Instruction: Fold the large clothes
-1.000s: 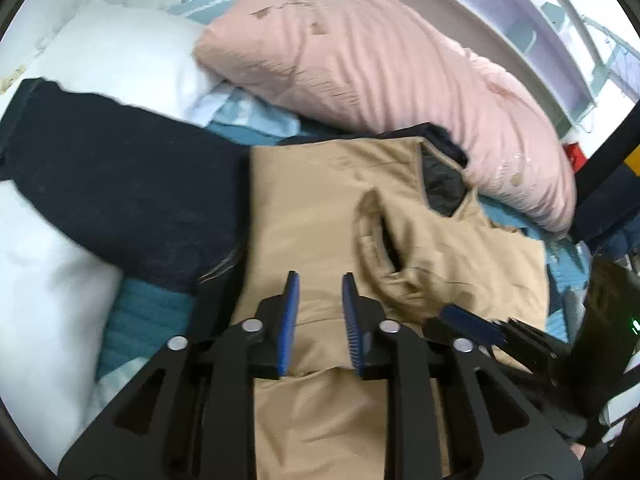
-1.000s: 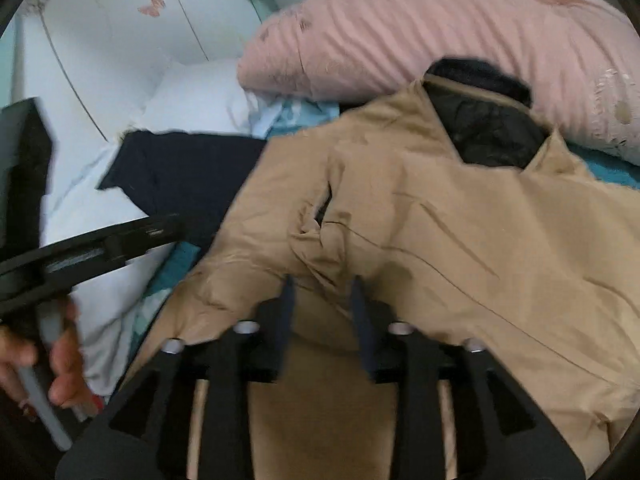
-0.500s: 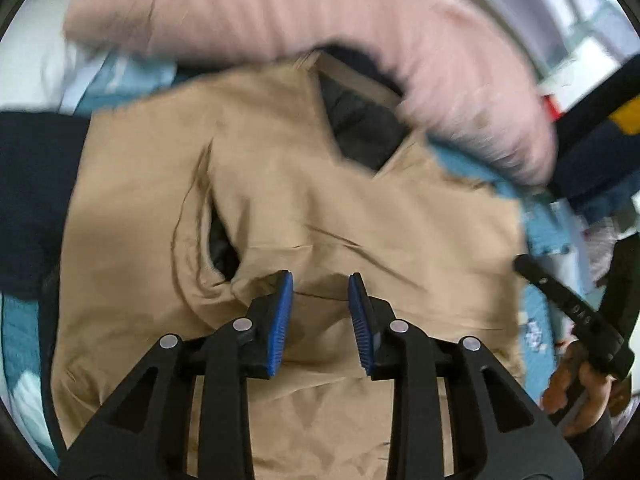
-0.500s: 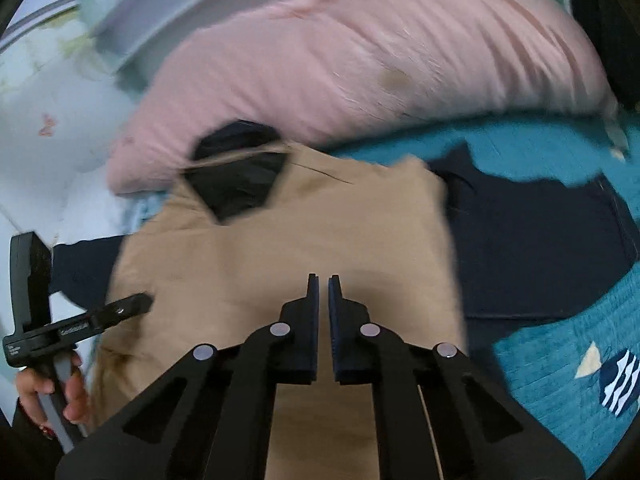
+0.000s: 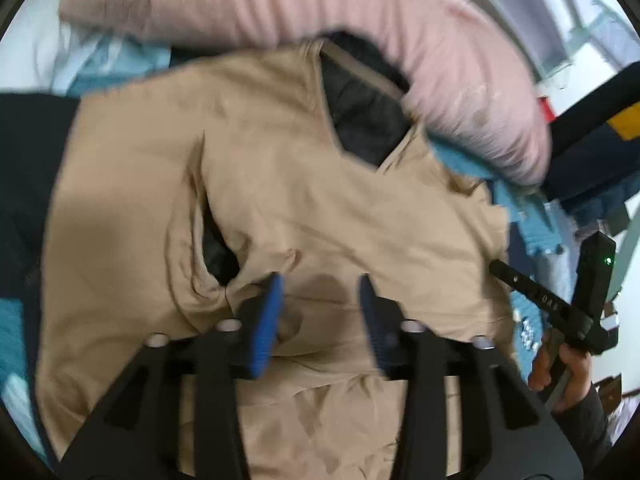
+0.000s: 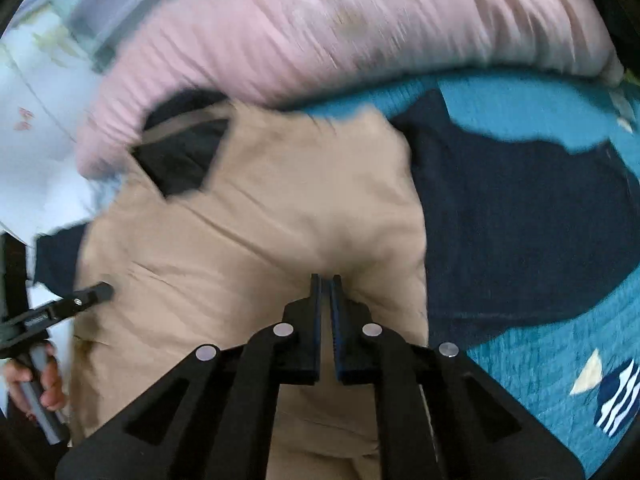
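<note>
A tan jacket (image 5: 280, 184) with a black lining at the collar (image 5: 360, 120) lies on the bed, collar toward a pink pillow. My left gripper (image 5: 320, 292) is open just above its rumpled middle, blue pads apart, empty. In the right wrist view the jacket (image 6: 260, 208) fills the centre. My right gripper (image 6: 326, 284) is shut over the jacket's right side, with a bunch of cloth right at its tips; I cannot tell whether cloth is pinched. The right gripper also shows in the left wrist view (image 5: 520, 284), the left one in the right wrist view (image 6: 80, 298).
A pink pillow (image 5: 280, 4) lies along the far side. A dark navy garment (image 6: 520, 220) lies right of the jacket on a teal bedspread (image 6: 560, 340). White bedding (image 6: 24, 152) and more navy cloth (image 5: 24, 152) lie to the left.
The left gripper has opened wider and stayed over the jacket's middle. The right gripper, open a second ago, has swung to the jacket's right side and stands shut.
</note>
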### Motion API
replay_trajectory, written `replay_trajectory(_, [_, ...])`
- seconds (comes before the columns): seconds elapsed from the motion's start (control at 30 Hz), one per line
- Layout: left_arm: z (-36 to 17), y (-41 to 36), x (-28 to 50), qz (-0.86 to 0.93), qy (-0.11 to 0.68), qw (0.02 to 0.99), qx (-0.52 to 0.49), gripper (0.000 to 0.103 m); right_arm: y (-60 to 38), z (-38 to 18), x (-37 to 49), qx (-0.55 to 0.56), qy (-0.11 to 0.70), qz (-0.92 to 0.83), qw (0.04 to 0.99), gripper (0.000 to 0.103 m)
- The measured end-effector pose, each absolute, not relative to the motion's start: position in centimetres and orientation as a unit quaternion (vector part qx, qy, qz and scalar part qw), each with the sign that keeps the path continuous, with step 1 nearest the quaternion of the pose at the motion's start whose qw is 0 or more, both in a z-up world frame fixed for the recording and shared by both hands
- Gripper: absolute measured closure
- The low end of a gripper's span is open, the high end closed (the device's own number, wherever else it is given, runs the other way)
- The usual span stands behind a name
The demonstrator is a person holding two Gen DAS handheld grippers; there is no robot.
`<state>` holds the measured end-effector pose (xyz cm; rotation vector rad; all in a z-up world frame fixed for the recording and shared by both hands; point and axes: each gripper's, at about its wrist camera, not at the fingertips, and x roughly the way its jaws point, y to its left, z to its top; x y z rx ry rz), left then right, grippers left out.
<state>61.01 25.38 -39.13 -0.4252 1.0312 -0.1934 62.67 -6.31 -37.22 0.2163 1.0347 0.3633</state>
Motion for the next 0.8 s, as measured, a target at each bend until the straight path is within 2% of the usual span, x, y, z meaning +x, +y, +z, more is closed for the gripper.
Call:
replay_trajectory(0.03, [-38.4, 26.1, 60.8, -0.089, 0.476, 0.851, -0.201, 0.039, -6.6, -36.1, 62.8, 0.113, 0.475, 0.179, 0.854, 0.094])
replay_trajectory(0.07, [-37.8, 26.9, 60.7, -0.088, 0.466, 0.856, -0.207, 0.038, -6.9, -35.5, 63.1, 0.12, 0.467, 0.181, 0.857, 0.088])
replay_trajectory(0.1, [-37.4, 28.5, 60.8, -0.087, 0.46, 0.856, -0.22, 0.038, -7.2, -35.0, 63.5, 0.128, 0.46, 0.18, 0.86, 0.072])
replay_trajectory(0.13, [-37.2, 29.5, 60.9, -0.081, 0.459, 0.855, -0.226, 0.038, -7.7, -34.7, 63.9, 0.132, 0.456, 0.175, 0.863, 0.064])
replay_trajectory(0.17, [-37.2, 30.8, 61.2, -0.063, 0.463, 0.854, -0.228, 0.038, -7.9, -34.5, 64.6, 0.131, 0.454, 0.165, 0.866, 0.061])
replay_trajectory(0.43, [-38.6, 38.4, 63.6, 0.025, 0.495, 0.837, -0.231, 0.037, -9.1, -36.1, 70.5, 0.167, 0.499, 0.137, 0.839, 0.061])
replay_trajectory(0.8, [-42.0, 39.9, 67.9, 0.05, 0.542, 0.811, -0.214, 0.033, -9.0, -38.8, 73.8, 0.182, 0.553, 0.15, 0.799, 0.06])
